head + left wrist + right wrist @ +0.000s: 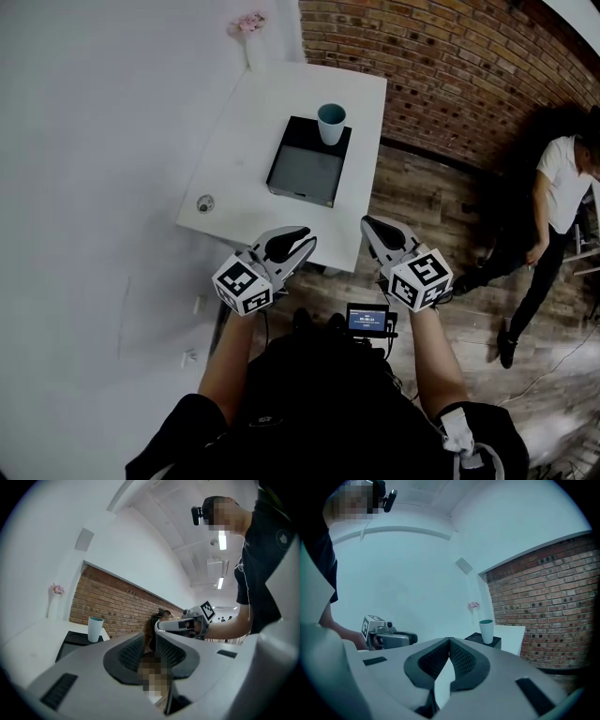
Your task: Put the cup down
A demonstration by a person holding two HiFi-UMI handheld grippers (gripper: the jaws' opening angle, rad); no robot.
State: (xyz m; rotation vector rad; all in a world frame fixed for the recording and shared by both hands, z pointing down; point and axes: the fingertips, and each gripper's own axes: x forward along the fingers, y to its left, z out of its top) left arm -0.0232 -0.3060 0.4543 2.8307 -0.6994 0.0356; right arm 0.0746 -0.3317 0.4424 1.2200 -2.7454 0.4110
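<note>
- Cup (330, 123), pale outside and teal inside, stands upright on a black tray (302, 178), at the tray's 1 o'clock corner. Nothing is touching it.
- The tray lies flat on the white bench (234, 141), about in the middle, with its long side running toward 12 o'clock.
- A small round thing (205, 202) sits on the bench at the tray's 8 o'clock. It is too small to make out what it is.
- A white vase with pink flowers (248, 26) stands at the bench's 11 o'clock end, against the white wall.
- The left gripper (306, 241) hangs in the air at the bench's 6 o'clock edge, well apart from the cup and pointing toward 1 o'clock. Its fingers (131, 651) are nearly together, with a slim gap and nothing between them.
- The right gripper (368, 225) hangs just beside the left one, at its 3 o'clock, past the bench's corner and over the wooden floor (422, 202). Its fingers (461, 658) are pressed together at the tips and hold nothing.
- A little lit screen (367, 320) sits at the holder's chest, between the two forearms.
- A brick wall (441, 56) runs behind the bench from 12 to 2 o'clock.
- Another person (561, 178), in a white shirt and dark trousers, stands on the floor at 3 o'clock, well away from the bench.
</note>
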